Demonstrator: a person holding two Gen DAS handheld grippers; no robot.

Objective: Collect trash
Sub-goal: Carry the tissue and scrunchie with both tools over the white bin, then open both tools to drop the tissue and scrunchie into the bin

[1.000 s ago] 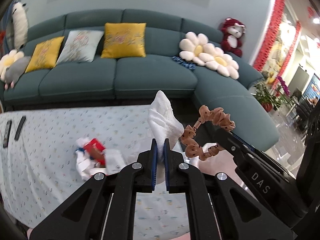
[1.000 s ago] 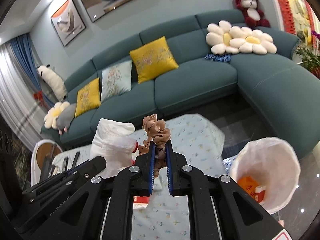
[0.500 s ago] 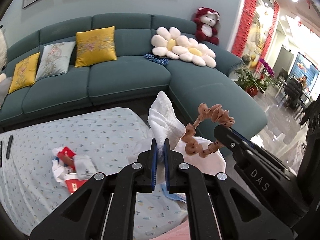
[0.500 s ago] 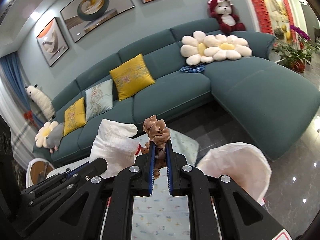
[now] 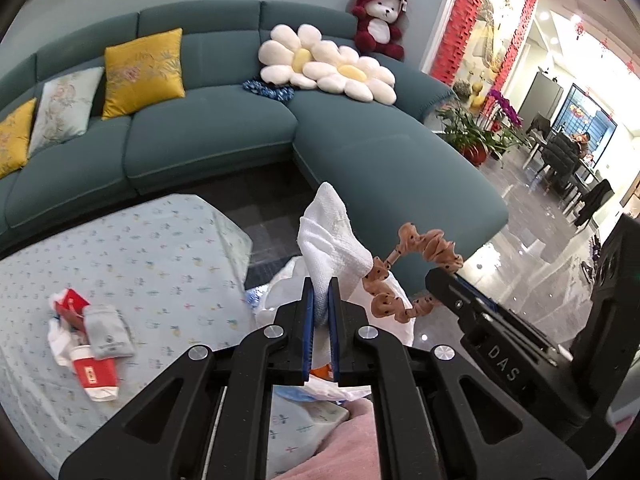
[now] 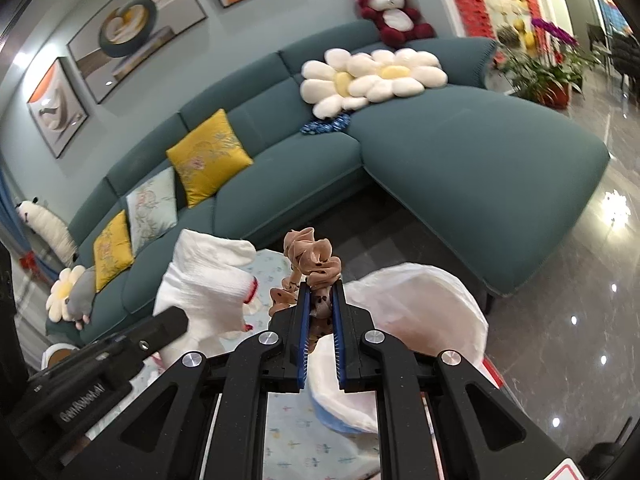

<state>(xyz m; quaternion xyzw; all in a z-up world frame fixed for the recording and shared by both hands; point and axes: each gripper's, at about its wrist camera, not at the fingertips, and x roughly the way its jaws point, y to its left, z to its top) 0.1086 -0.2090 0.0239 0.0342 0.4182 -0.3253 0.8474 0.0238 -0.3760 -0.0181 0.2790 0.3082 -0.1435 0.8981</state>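
Observation:
My left gripper [image 5: 319, 286] is shut on a crumpled white cloth [image 5: 330, 236] that sticks up between its blue pads. My right gripper [image 6: 320, 292] is shut on a tan spotted scrunchie [image 6: 314, 258], which also shows in the left wrist view as a ruffled loop [image 5: 416, 272]. Both hang over a white-lined trash bin [image 6: 420, 312] beside the table's corner; in the left wrist view the bin's liner [image 5: 280, 296] sits mostly hidden behind the fingers. The white cloth [image 6: 208, 284] appears at left in the right wrist view.
On the floral tablecloth [image 5: 140, 256] lie a red paper cup [image 5: 94, 372], a grey sock [image 5: 106, 332] and red-and-white wrappers [image 5: 68, 306]. A teal corner sofa [image 5: 380, 160] with cushions runs behind. Glossy floor [image 6: 580, 300] spreads to the right.
Both grippers have swung right, off the table and over the trash bin, each still holding its item. The litter pile has slid to the left of the left wrist view.

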